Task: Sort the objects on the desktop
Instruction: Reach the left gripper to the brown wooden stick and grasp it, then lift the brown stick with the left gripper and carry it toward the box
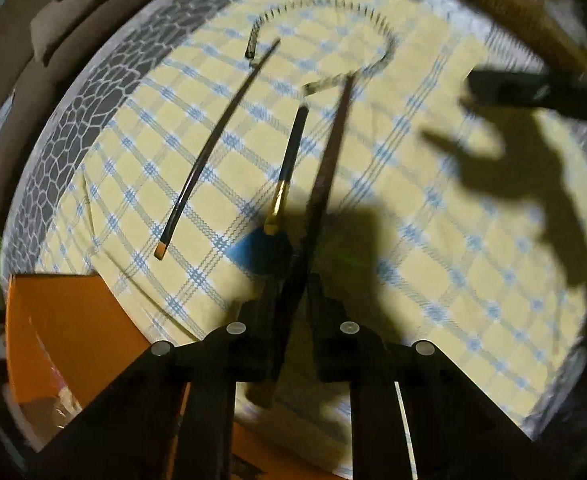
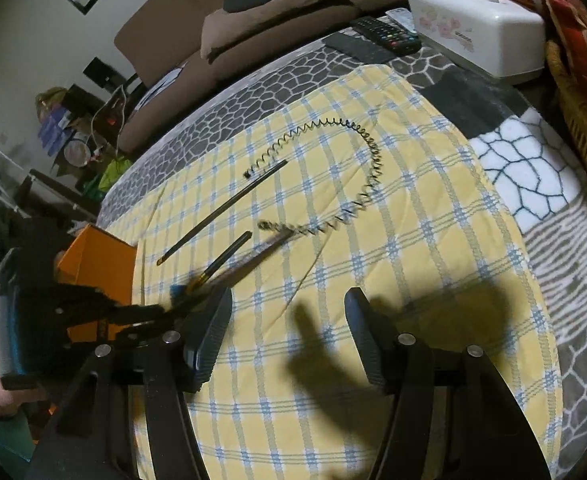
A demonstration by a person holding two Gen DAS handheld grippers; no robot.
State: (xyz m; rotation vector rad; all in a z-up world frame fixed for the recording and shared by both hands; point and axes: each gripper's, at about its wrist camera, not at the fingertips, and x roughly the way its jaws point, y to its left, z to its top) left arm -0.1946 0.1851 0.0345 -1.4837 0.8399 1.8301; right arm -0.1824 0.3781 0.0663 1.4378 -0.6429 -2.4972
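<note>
- Left gripper [image 1: 289, 276]: fingers closed tight on a long dark brown stick [image 1: 325, 172], which runs forward between them and out over the cloth; its far tip lies blurred beside one end of the coil
- Right gripper [image 2: 289, 336]: jaws spread wide with nothing between them, hovering over the cloth and casting a forked shadow on it
- Orange box [image 2: 93, 256]: at the near left edge of the table, just off the cloth corner, beside the left gripper; contents cannot be made out
- Yellow checked cloth [image 2: 433, 280]: blue and grey plaid lines, spread over a grey blanket with a cracked-stone pattern [image 2: 229, 108]
- Paintbrush [image 1: 289, 168]: dark handle, gold ferrule, blue bristle head, lying flat on the cloth just left of the held stick
- Thin dark rod with a tan tip [image 1: 213, 148]: lying on the cloth, left of the paintbrush and apart from it
- Spiral coil [image 2: 369, 160]: black wire spring bent in an open arc beyond the rod and brush, one end near the rod's far end
- Remote control [image 2: 385, 36]: black, on the blanket at the far edge
- White tissue box [image 2: 473, 36]: floral print, just right of the remote
- Wicker basket [image 2: 581, 120]: far right edge, partly out of frame
</note>
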